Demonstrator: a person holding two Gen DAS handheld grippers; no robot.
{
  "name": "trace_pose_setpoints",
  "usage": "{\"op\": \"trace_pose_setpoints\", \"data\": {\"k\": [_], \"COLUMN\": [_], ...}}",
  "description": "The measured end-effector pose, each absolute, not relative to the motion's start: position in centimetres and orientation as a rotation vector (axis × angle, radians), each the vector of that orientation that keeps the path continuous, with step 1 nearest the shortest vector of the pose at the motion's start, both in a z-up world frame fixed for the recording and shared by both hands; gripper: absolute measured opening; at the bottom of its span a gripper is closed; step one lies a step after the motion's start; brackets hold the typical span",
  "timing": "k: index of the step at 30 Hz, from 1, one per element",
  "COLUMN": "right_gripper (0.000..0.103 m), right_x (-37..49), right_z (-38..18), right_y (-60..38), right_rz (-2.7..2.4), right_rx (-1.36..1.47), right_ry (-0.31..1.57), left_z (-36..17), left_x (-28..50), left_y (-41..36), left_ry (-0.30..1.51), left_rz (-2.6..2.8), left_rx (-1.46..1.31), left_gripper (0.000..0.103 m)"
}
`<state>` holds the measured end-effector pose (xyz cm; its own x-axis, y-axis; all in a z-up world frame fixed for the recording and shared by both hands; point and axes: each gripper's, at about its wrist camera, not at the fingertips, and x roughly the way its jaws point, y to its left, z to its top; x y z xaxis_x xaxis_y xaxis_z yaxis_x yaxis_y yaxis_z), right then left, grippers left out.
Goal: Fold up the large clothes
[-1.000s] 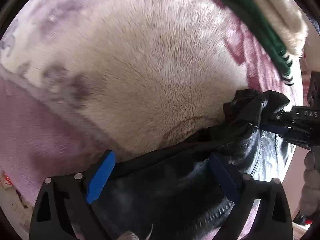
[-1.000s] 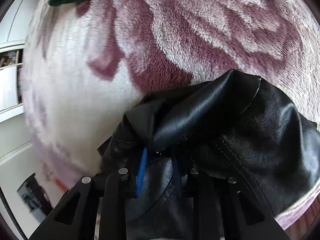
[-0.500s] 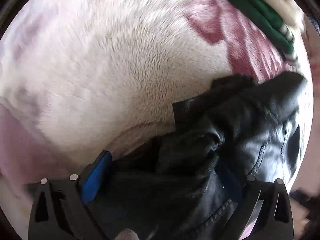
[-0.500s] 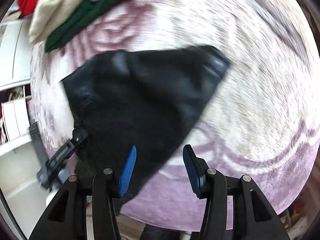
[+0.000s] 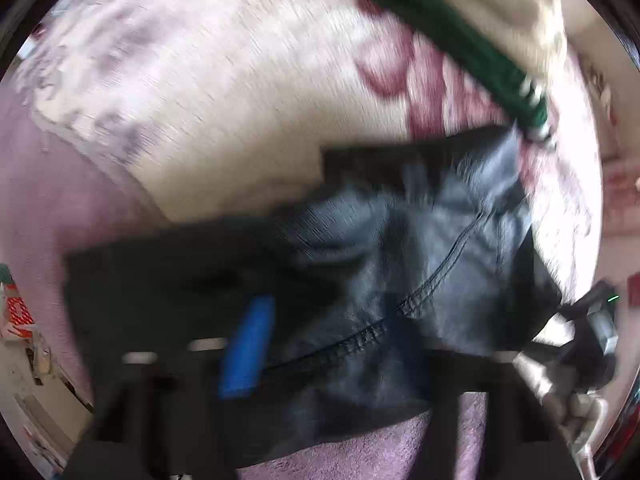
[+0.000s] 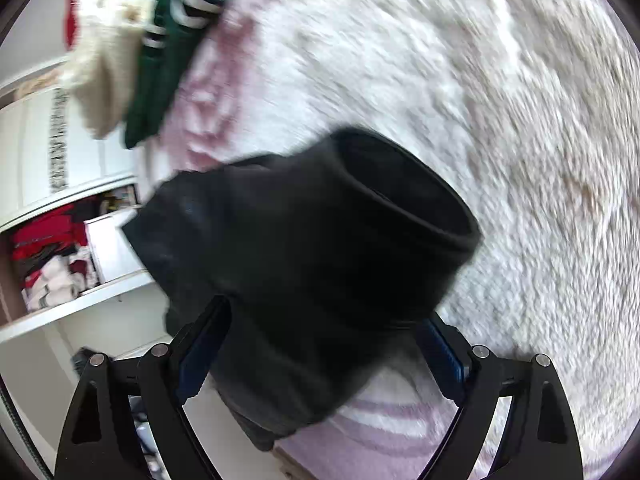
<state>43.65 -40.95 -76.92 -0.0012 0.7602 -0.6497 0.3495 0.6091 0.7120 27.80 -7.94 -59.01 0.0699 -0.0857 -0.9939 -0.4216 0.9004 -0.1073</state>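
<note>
- The black leather jacket point(image 5: 400, 280) lies bunched on a fluffy blanket point(image 5: 248, 112) patterned in cream and plum; in the left wrist view it fills the lower middle of the frame, a stitched seam running across its grey-sheened panel; the whole picture is smeared with blur.
- The left gripper point(image 5: 320, 344) points down onto the jacket; its jaws have just been closing; one blue pad point(image 5: 248, 348) shows pressed against the dark leather while the other finger is lost in shadow and blur, and leather sits between the two; the claw reads as clenched on a fold of the jacket.
- The right gripper point(image 6: 320, 344) looks down at a slant over the same jacket point(image 6: 304, 240); its jaws have just been opening and now stand wide apart, released; a rolled, tube-like end of the jacket hangs between the fingers, with the left blue pad point(image 6: 200, 356) right at the leather's edge and the right blue pad point(image 6: 444, 356) beside it, though whether either touches I cannot tell.
- In the left wrist view the right gripper's body appears at the far right edge point(image 5: 592, 332), just beyond the jacket's corner.
- A green garment with white stripes point(image 6: 168, 40) rests on the blanket beyond the jacket, lying against a cream fleecy garment point(image 6: 104, 56); something red point(image 6: 74, 8) shows behind them.
- White shelves point(image 6: 60, 184) holding red and pale folded things stand off the blanket's edge in the right wrist view.
</note>
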Motion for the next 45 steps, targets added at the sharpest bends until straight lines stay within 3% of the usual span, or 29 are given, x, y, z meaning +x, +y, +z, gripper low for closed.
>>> {"op": "trace_pose_setpoints", "data": {"k": [7,10,11,14,15,19,21,25,26,28,29,37,45], "right_gripper": [0.092,0.090,0.090,0.089,0.084,0.084,0.085,0.086,0.084,0.055,0.032,0.023,0.023], "right_x": [44.6,45.5,45.8,45.4,44.6,44.2,44.2,45.1,45.2,45.0,44.8,43.3,41.0], "right_z": [-78.2,-77.3,-76.6,-77.9,-78.6,-78.7,-79.3,-80.7,-80.7,-80.1,-79.9,-72.2,-61.8], "right_y": [-42.2,-40.3,-39.8,-39.4,-40.0,-39.5,-37.4,-36.8,-36.8,-36.3,-36.0,-33.1,-22.7], "right_rz": [0.431,0.632,0.654,0.544,0.542,0.646,0.728,0.646,0.652,0.651,0.649,0.683,0.835], "right_rx": [1.107,1.275,1.212,1.028,1.044,1.035,1.101,1.246,1.290,1.274,1.271,1.117,0.675], "right_ry": [1.541,1.415,1.408,1.509,1.533,1.551,1.605,1.541,1.511,1.492,1.492,1.371,1.320], "left_z": [-61.9,-61.9,-62.0,-62.2,-62.3,-62.3,-62.3,-62.8,-62.9,-63.0,-63.2,-63.8,-64.4], "left_x": [27.7,27.2,27.1,27.1,27.1,27.1,27.0,27.7,27.8,27.8,27.8,27.7,26.3], "left_y": [-7.7,-6.7,-6.3,-5.4,-5.2,-4.8,-4.7,-5.7,-5.5,-5.3,-5.1,-3.9,-0.1], "left_ry": [1.503,1.493,1.493,1.515,1.517,1.517,1.516,1.514,1.514,1.517,1.520,1.519,1.492], "left_rz": [0.266,0.257,0.254,0.241,0.239,0.222,0.216,0.205,0.201,0.200,0.199,0.172,0.076], "left_rx": [-0.398,-0.408,-0.425,-0.476,-0.479,-0.464,-0.452,-0.458,-0.462,-0.472,-0.478,-0.524,-0.699], "left_gripper": [0.030,0.032,0.033,0.033,0.033,0.033,0.033,0.033,0.033,0.033,0.033,0.034,0.033]}}
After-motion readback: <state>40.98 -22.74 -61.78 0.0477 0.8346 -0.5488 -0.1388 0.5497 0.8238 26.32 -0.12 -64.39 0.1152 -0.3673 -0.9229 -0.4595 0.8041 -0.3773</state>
